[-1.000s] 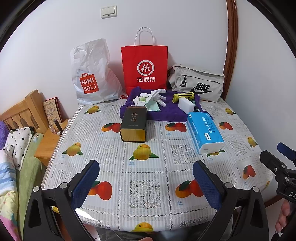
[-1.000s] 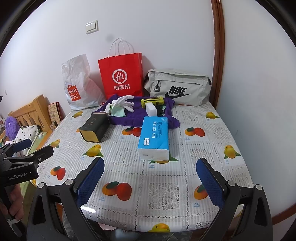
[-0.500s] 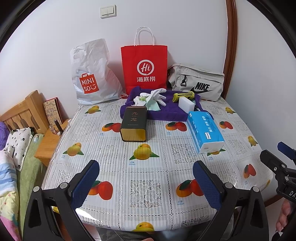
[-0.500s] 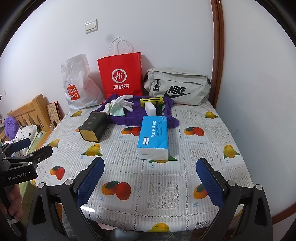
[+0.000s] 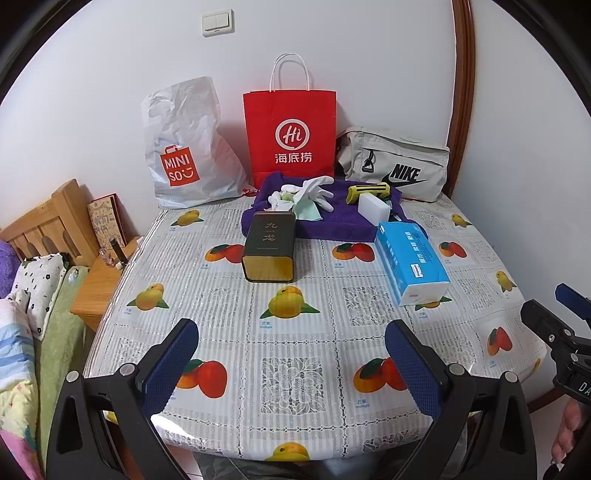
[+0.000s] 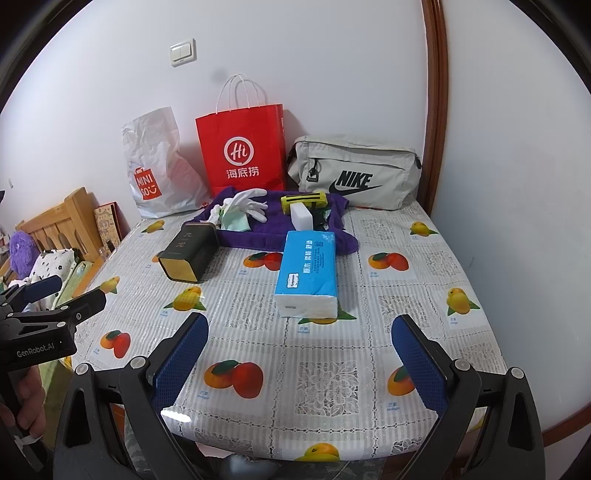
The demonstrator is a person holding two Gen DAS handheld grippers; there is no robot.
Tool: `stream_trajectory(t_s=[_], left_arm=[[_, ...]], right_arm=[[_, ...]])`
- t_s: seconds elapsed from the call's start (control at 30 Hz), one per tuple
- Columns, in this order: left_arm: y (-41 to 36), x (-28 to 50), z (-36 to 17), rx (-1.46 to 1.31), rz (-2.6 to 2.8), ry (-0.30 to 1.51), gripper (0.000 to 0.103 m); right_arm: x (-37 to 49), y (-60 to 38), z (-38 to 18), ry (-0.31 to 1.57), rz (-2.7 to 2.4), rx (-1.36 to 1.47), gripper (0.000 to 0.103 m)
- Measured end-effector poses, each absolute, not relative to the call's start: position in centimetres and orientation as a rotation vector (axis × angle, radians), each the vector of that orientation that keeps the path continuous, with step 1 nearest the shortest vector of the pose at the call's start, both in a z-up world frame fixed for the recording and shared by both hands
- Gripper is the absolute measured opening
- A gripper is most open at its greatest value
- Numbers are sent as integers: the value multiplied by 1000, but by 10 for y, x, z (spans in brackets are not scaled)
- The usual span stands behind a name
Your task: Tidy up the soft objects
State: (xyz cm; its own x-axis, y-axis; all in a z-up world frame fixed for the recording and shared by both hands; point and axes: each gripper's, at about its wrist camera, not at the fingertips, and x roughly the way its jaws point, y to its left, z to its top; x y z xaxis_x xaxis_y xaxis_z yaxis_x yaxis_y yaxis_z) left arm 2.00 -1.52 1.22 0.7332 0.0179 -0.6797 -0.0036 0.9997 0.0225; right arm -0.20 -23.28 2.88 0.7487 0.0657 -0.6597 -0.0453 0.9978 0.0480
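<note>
Both grippers' fingers wide apart, empty – tissue pack [image 6: 308, 271], tin [image 5: 269, 247] before purple towel [image 5: 332, 218]

My left gripper [image 5: 291, 354] and right gripper [image 6: 300, 349] are black frames with silver screws and textured blue pads [image 6: 181, 360]; one body reads "GenRobot.AI" in white.

White wall [image 5: 369, 55] behind, double light switch [image 5: 218, 23] high on it. Brown wood trim [image 5: 461, 92] runs vertically at the right corner. Worktop [image 5: 295, 332] covered in a fruit-print plastic cloth. Left of it: wooden headboard [image 5: 48, 225], low wooden nightstand [image 5: 99, 288], bed [image 5: 22, 350] with patterned bedding and spotted pillow [image 5: 40, 280]. Even, soft lighting
</note>
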Motion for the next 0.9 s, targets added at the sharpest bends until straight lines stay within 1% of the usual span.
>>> stream_trajectory(t_s=[0.9], left_arm=[[-12,19,14,16,9,739,102]], right_arm=[[-3,-231,30,724,66,29,99]])
